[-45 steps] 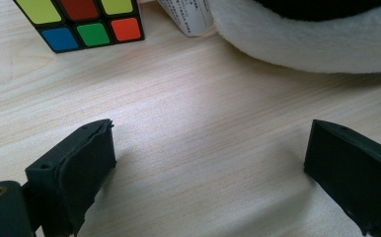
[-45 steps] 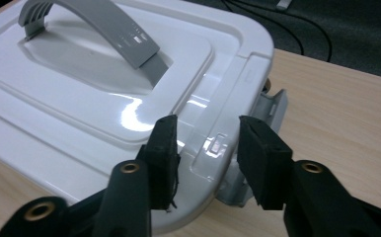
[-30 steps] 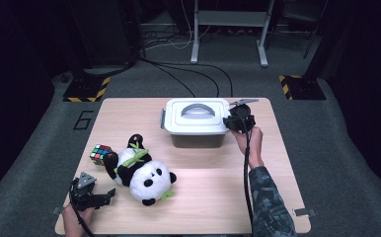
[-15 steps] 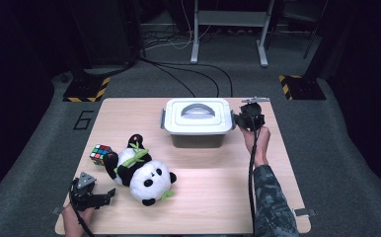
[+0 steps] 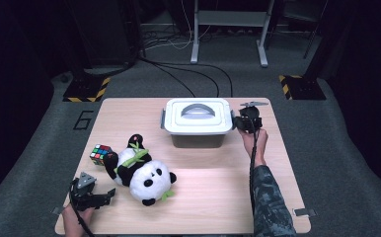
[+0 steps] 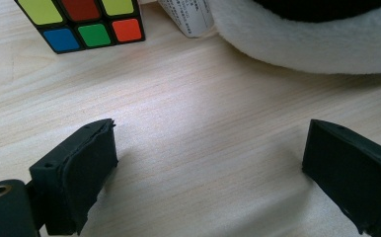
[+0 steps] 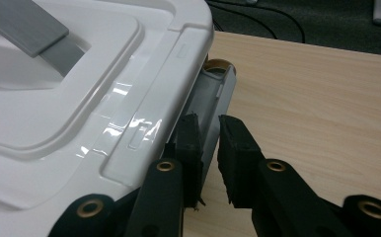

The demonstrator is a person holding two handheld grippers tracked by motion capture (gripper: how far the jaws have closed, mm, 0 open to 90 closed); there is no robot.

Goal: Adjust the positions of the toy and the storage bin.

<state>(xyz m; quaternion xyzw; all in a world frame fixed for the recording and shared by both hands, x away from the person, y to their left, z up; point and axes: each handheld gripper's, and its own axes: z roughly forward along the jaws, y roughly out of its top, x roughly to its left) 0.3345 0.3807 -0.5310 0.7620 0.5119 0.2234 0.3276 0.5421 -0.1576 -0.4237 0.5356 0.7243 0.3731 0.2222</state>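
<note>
Right gripper (image 7: 209,148) has just closed on the side latch (image 7: 217,94) of the still-lidded box (image 5: 198,118), left gripper (image 5: 92,195) idle and open

A wooden table (image 5: 218,182) carries a lidded white box (image 5: 198,122), a plush panda (image 5: 141,170) and a colour cube (image 5: 100,154) just beside the panda.

Counter (image 5: 213,173): pale wood, matt, fine grain running across the left gripper view. Box lid (image 7: 80,98), upper left of the right gripper view: white plastic, glossy, catching reflections; its handle (image 7: 28,27) a duller grey plastic. Latch (image 7: 215,98) at mid-frame: grey, smooth plastic. Panda (image 5: 141,170): soft white and black plush. Cube (image 6: 82,19): glossy coloured squares. Claw pads (image 6: 87,163): black, matt, rough-edged foam or rubber.
</note>
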